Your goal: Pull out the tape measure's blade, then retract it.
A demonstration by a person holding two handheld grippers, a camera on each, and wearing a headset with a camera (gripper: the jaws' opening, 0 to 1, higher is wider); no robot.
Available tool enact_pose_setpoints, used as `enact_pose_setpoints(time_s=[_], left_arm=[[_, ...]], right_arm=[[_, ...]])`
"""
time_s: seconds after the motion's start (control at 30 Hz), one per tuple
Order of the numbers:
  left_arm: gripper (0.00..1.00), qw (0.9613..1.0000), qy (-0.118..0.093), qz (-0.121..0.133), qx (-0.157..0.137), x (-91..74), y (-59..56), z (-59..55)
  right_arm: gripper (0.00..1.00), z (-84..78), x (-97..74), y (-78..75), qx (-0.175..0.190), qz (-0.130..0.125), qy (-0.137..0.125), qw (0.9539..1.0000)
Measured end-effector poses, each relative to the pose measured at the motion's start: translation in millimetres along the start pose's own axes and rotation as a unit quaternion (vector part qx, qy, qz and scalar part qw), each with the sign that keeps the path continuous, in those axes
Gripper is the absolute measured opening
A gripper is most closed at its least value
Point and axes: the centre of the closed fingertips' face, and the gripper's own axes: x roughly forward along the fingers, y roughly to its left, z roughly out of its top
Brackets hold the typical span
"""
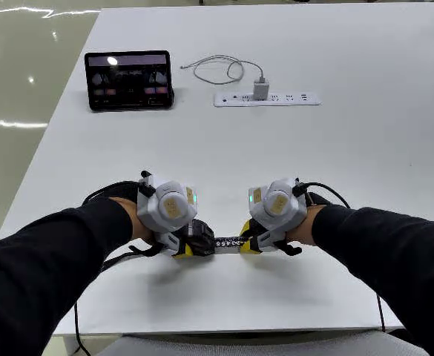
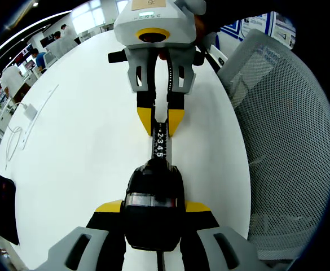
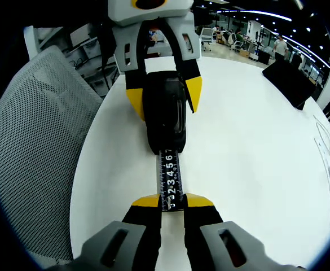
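Low over the white table (image 1: 313, 163), near its front edge, my two grippers face each other. A black tape measure case (image 1: 200, 239) sits between the yellow-tipped jaws of my left gripper (image 1: 189, 248), which is shut on it. In the left gripper view the case (image 2: 153, 209) sits in that gripper (image 2: 154, 206). A short length of blade (image 1: 228, 242) with black numbers runs from the case to my right gripper (image 1: 248, 245), which is shut on its end. In the right gripper view the blade (image 3: 170, 172) leads from my right gripper (image 3: 172, 201) to the case (image 3: 165, 110).
A black tablet (image 1: 129, 79) lies at the far left of the table. A white power strip (image 1: 267, 98) with a charger and a looped cable (image 1: 218, 70) lies behind the middle. A grey mesh chair (image 2: 283, 141) stands just beyond the table's front edge.
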Motion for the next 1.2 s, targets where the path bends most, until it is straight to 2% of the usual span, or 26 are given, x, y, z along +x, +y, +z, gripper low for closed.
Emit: enact_pose_setpoints(time_s=[0.3, 0.57, 0.77, 1.2], left_arm=[[0.33, 1.0, -0.001, 0.001, 0.0, 0.1, 0.4, -0.2], [0.33, 1.0, 0.0, 0.0, 0.002, 0.2, 0.0, 0.2], [0.33, 1.0, 0.002, 0.0, 0.004, 0.4, 0.1, 0.3], [0.33, 1.0, 0.001, -0.001, 0.004, 0.9, 0.0, 0.4]], right_arm=[[0.1, -4.2, -2.1, 0.3, -0.004, -0.002, 0.004, 1.0], [0.1, -8.8, -6.0, 1.3, 0.014, -0.002, 0.001, 0.9999], [0.1, -11.7, -8.0, 1.8, 0.005, -0.001, 0.005, 1.0], [0.1, -17.7, -13.5, 0.1, 0.016, -0.001, 0.008, 0.9998]])
